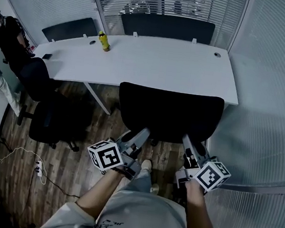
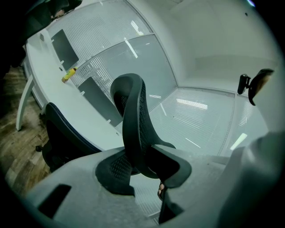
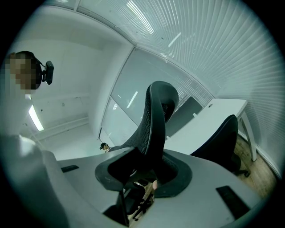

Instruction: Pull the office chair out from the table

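Observation:
The black office chair (image 1: 169, 114) stands in front of me, its mesh backrest close to the front edge of the white table (image 1: 154, 63). My left gripper (image 1: 139, 136) is shut on the lower left rim of the backrest, and my right gripper (image 1: 190, 142) is shut on the lower right rim. In the left gripper view the backrest edge (image 2: 133, 120) rises out of the left gripper (image 2: 142, 167), pinched between its dark pads. The right gripper view shows the same: the backrest (image 3: 156, 120) is clamped in the right gripper (image 3: 144, 171). Both grippers point level.
A yellow bottle (image 1: 104, 41) and a dark phone (image 1: 47, 56) lie on the table. A second black chair (image 1: 49, 115) stands at the left, near a person (image 1: 7, 37). A power strip with cable (image 1: 38, 168) lies on the wooden floor. Glass walls close in at the right and back.

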{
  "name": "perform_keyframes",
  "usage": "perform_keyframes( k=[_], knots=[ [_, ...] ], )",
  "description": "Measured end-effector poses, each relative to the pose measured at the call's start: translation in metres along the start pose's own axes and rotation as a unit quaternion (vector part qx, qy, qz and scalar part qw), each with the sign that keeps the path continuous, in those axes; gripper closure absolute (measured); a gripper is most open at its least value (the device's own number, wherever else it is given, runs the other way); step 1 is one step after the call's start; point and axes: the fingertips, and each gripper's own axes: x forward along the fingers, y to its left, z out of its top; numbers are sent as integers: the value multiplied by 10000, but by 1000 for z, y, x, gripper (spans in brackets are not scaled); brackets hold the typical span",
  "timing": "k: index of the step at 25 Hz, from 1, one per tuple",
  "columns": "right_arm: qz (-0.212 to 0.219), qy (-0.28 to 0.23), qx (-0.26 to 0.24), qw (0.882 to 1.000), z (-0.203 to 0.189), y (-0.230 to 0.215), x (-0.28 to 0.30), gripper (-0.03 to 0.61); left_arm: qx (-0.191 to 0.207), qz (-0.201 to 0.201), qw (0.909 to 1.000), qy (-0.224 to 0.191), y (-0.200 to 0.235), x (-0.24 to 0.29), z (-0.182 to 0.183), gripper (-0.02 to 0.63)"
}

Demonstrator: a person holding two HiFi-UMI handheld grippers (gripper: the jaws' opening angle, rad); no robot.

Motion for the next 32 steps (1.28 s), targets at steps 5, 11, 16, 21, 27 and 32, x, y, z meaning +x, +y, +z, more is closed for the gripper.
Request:
perform_keyframes(
  k=[5,11,16,21,27,32],
  knots=[
    [33,84,33,10000,-4,7,-10,462,-48,65,9999,-89,-7,-11,-6,494],
    [-13,80,77,9999,-16,18,-17,463,-164,8,9998,-92,-8,-28,-9,495],
    [-35,74,105,9999,-20,23,-25,463,-202,19,9997,-116,-11,-36,-13,497],
    [-85,77,132,9998,-29,28,-27,463,-242,19,9997,-61,-9,-45,-15,499],
    [-150,24,123,9998,-38,41,-37,463,-261,20,9997,-8,-14,-61,-16,499],
    [-203,-27,112,9997,-50,60,-46,463,-293,0,9996,55,-18,-82,-17,499]
  ],
)
